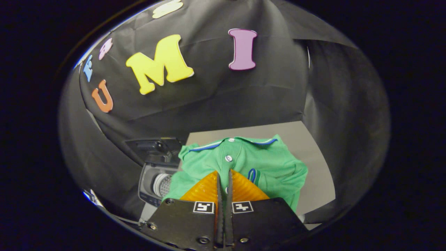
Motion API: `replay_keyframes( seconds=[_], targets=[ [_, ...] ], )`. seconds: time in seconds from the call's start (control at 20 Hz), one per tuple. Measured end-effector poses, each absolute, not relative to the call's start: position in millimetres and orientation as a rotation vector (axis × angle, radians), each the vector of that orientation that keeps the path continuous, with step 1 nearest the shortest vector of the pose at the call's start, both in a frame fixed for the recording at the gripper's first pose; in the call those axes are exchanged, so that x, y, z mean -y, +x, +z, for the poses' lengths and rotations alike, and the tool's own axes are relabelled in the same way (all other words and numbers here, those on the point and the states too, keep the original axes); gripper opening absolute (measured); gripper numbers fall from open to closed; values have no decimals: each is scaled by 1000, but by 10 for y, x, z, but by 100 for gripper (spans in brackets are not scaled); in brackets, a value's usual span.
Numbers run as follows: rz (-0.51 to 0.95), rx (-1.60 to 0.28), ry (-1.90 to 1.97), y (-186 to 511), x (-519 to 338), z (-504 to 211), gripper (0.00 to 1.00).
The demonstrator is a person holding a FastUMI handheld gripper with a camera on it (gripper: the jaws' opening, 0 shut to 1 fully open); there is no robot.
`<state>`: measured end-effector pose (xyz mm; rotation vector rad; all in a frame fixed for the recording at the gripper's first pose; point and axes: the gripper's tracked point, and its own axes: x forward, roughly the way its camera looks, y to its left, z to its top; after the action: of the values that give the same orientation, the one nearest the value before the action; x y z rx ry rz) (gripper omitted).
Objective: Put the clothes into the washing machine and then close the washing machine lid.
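Note:
A green polo shirt [264, 164] with blue-and-white collar trim and white buttons lies bunched just ahead of and around my fingertips. My gripper [224, 174] is shut on a fold of the shirt near its button placket, and only a thin sliver of cloth shows between the fingers. To the left of the fingers stands a small top-loading washing machine [150, 190]. Its lid [156, 146] is raised at the back, and the pale drum [162, 184] shows inside the opening. The shirt's left edge overlaps the machine's right rim.
The shirt rests over a grey tabletop [315, 174] that stretches to the right and behind it. Black cloth walls close in the booth at the back and on both sides.

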<state>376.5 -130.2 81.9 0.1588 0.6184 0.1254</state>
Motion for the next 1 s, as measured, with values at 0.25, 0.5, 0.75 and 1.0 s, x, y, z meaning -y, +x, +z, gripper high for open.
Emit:
replay_keyframes(
  seconds=[0.25, 0.5, 0.75, 1.0],
  targets=[
    [184, -565, 137, 3657, 1006, 1176, 6],
    [242, -536, 114, 3616, 665, 1397, 6],
    [319, -510, 106, 3602, 255, 1622, 5],
    [398, -497, 75, 3593, -235, 1744, 6]
  ],
)
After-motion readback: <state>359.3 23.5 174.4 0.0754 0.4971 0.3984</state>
